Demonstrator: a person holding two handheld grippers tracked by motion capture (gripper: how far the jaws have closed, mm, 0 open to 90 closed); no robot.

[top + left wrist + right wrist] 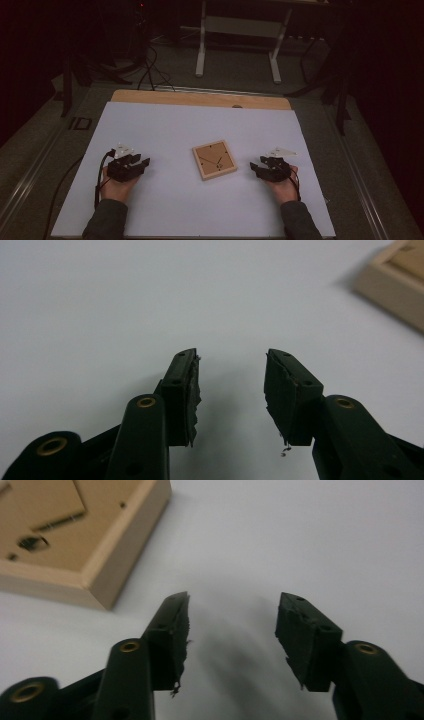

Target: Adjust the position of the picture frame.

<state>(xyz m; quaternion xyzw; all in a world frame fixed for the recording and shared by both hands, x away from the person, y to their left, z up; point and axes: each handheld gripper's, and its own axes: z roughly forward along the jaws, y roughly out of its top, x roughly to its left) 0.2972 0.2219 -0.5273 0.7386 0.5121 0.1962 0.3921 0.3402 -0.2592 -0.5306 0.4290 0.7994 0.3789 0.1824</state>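
One wooden frame (214,159) on the white table (165,210), two tools, left tool (141,164) and right tool (257,169), both gaping, empty.

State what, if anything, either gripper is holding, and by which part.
Nothing is held. The left gripper and the right gripper both stand open over bare table, apart from the wooden frame.

Both forearms come in over the near edge of the bench (165,125), sleeves dark, each hand wrapped around a gripper that lies low on the surface and points inward, toward the middle. The left gripper (142,165) sits toward the left edge with its jaws apart and nothing between its pads (191,390). The right gripper (256,168) sits toward the right edge, level with the left, its jaws likewise parted over bare surface, its pads (181,630) gripping nothing.
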